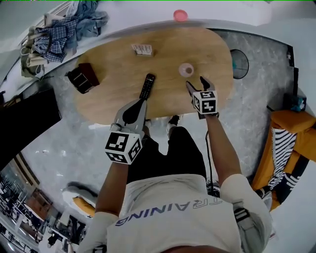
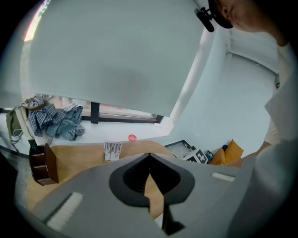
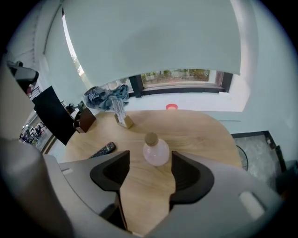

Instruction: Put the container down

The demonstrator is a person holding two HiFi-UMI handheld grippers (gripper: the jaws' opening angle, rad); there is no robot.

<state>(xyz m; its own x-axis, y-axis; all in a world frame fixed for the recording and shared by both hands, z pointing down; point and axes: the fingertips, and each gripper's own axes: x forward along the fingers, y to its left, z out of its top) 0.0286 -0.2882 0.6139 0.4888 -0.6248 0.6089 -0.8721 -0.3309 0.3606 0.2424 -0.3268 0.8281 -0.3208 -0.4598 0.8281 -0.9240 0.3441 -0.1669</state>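
Note:
A small round pale-pink container (image 1: 186, 69) with a cork-coloured stopper stands upright on the oval wooden table (image 1: 113, 94). In the right gripper view the container (image 3: 155, 151) sits just beyond the jaw tips, in line with the gap. My right gripper (image 1: 197, 84) (image 3: 150, 163) is open, and its pads do not touch the container. My left gripper (image 1: 141, 102) (image 2: 149, 154) hovers over the table's near edge, tips together, with nothing between them.
A black remote control (image 1: 146, 86) lies left of the container. A dark brown box (image 1: 83, 77) sits at the table's left end and a barcode card stand (image 1: 142, 49) at the far side. Clothes (image 1: 64, 29) and a pink disc (image 1: 180, 15) lie on the sill. An orange chair (image 1: 291, 143) stands at the right.

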